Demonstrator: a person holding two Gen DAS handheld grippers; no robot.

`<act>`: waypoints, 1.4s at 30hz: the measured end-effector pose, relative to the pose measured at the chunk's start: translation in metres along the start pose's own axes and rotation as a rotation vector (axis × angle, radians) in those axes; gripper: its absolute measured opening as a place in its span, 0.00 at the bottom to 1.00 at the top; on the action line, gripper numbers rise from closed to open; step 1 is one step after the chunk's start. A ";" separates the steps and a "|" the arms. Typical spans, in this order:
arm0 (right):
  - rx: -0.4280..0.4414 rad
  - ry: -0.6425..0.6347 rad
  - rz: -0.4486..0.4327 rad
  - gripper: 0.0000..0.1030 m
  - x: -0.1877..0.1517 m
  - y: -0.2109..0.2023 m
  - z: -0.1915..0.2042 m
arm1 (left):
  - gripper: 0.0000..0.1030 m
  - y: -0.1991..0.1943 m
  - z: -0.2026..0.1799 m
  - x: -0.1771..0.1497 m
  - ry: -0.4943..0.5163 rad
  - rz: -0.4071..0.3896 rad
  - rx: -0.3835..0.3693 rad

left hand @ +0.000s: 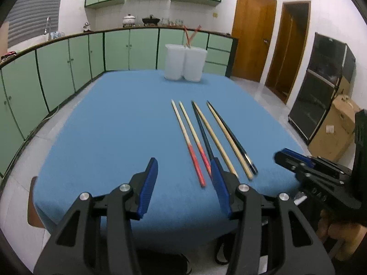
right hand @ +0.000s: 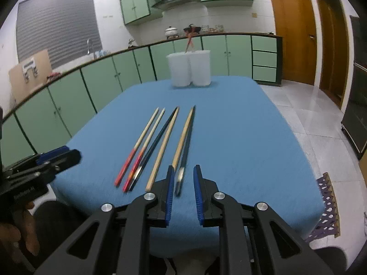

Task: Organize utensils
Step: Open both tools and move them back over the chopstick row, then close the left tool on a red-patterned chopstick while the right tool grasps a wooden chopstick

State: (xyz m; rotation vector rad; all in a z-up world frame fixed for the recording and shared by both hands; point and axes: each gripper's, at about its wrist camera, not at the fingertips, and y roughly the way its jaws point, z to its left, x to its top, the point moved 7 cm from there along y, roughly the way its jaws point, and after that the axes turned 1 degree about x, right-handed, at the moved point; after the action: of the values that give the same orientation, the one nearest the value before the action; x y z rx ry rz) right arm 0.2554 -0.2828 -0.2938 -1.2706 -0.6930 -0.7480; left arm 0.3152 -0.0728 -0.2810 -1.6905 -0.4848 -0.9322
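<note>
Roughly mid-table, six chopsticks lie side by side on the blue tablecloth (left hand: pixel 114 126), tips pointing toward the far edge. Left to right: two pale chopsticks with red handles (right hand: pixel 135 147), almost parallel and just apart; a dark chopstick (right hand: pixel 156 143) beside a plain wooden chopstick (right hand: pixel 164 145), the two converging to touch at the far tips; then a second wooden chopstick (right hand: pixel 183 137) against a second dark chopstick (right hand: pixel 188 142), also meeting at the tips.

Near the far edge stand two white plastic containers (left hand: pixel 184 63), touching each other. Two red-handled sticks (left hand: pixel 191 34) rise crossed from where the containers meet; which container holds them I cannot tell.

Right gripper (right hand: pixel 182 178): jaws parted, blue pads either side of the handle end of the rightmost dark chopstick, not pinching it. Height above the cloth unclear.

Left gripper (left hand: pixel 183 176): jaws spread wide, holding nothing, over the near part of the cloth left of the row; its right pad overlaps the handle of the first dark chopstick in the left wrist view. Contact unclear.

Surroundings: green cabinets (left hand: pixel 57 73) along the left and back wall, pots on the counter, two wooden doors (left hand: pixel 252 36), a cardboard box (left hand: pixel 332 128) on the tiled floor.
</note>
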 end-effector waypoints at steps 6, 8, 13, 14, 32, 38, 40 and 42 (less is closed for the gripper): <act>0.038 -0.012 0.037 0.16 -0.019 0.010 0.020 | 0.46 0.013 -0.009 -0.020 0.046 0.015 0.026; 0.043 -0.012 0.063 0.16 -0.027 0.018 0.023 | 0.46 0.014 -0.003 -0.017 0.033 0.008 0.039; 0.033 -0.007 0.077 0.16 -0.035 0.032 0.022 | 0.45 0.013 0.009 -0.017 -0.012 0.004 0.048; 0.031 -0.010 0.074 0.16 -0.033 0.033 0.023 | 0.45 0.014 0.010 -0.018 -0.016 0.010 0.048; 0.039 0.053 0.029 0.07 -0.010 0.021 0.001 | 0.45 0.045 -0.014 -0.031 0.026 0.096 0.052; 0.046 0.062 0.021 0.07 -0.006 0.017 0.000 | 0.40 0.051 -0.014 -0.031 0.029 0.103 0.071; 0.045 0.062 0.015 0.07 -0.004 0.015 0.000 | 0.37 0.053 -0.014 -0.029 0.029 0.098 0.080; 0.044 0.064 0.009 0.07 -0.004 0.013 -0.001 | 0.28 0.054 -0.013 -0.029 0.035 0.094 0.097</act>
State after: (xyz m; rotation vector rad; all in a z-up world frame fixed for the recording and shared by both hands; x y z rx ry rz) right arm 0.2639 -0.2810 -0.3049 -1.2047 -0.6481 -0.7587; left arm 0.3322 -0.0987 -0.3352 -1.5932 -0.4169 -0.8559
